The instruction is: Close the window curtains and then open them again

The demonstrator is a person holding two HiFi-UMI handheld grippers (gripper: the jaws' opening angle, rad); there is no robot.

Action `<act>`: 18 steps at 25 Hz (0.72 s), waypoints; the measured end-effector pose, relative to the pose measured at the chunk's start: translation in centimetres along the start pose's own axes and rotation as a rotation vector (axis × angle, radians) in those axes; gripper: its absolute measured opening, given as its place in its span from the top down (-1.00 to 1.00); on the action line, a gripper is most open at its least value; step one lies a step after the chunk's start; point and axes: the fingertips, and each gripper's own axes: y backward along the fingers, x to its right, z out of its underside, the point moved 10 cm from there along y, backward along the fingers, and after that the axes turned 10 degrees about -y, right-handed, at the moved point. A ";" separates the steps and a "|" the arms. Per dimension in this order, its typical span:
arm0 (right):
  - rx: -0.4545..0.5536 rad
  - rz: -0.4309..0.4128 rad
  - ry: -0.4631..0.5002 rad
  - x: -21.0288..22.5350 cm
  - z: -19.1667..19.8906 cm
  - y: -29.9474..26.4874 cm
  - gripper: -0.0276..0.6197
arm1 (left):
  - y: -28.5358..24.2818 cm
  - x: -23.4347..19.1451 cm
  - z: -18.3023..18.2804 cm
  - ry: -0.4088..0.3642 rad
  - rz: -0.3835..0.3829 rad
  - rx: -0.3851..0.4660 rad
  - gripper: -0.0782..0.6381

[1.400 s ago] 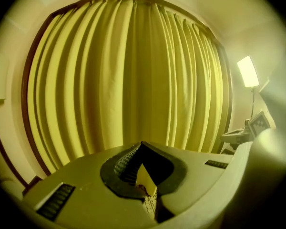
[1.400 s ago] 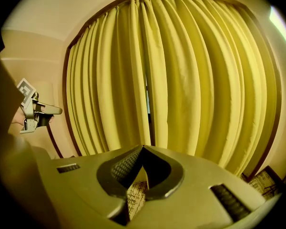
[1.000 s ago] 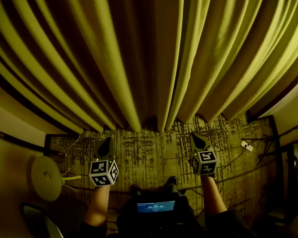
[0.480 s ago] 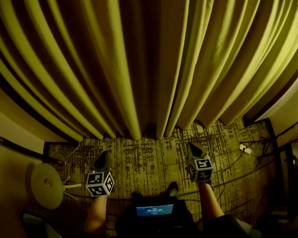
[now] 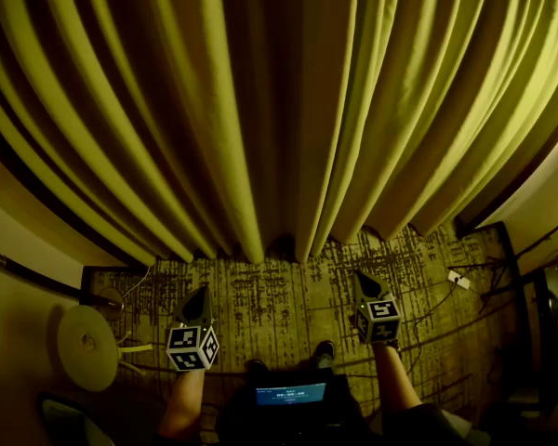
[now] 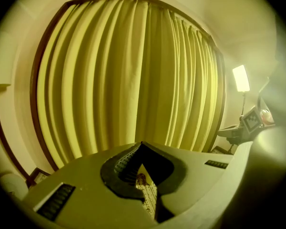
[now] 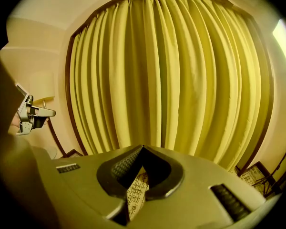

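Yellow curtains (image 5: 260, 110) hang closed; text on lit screen (image 5: 290, 394) illegible.

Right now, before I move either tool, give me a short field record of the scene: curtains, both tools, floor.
curtains: drawn shut across the whole opening, folds hanging to the floor, no gap showing
left tool: shut, nothing between the jaws, short of the fabric and not touching it
right tool: shut, nothing between the jaws, also clear of the fabric
floor: patterned carpet below both tools; round pale disc at the left
contact: neither tool holds the curtains
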 end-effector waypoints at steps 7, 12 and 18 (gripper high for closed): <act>-0.009 -0.017 0.000 0.3 0.4 -0.1 0.87 | 0.0 0.6 0.5 0.008 -0.006 -0.014 0.76; -0.024 -0.017 0.007 1.2 0.2 -0.2 0.87 | -0.9 1.3 -0.1 0.006 0.002 -0.017 0.76; -0.024 -0.028 0.004 3.1 0.6 -0.1 0.87 | -1.6 3.1 -0.1 0.010 -0.001 -0.029 0.76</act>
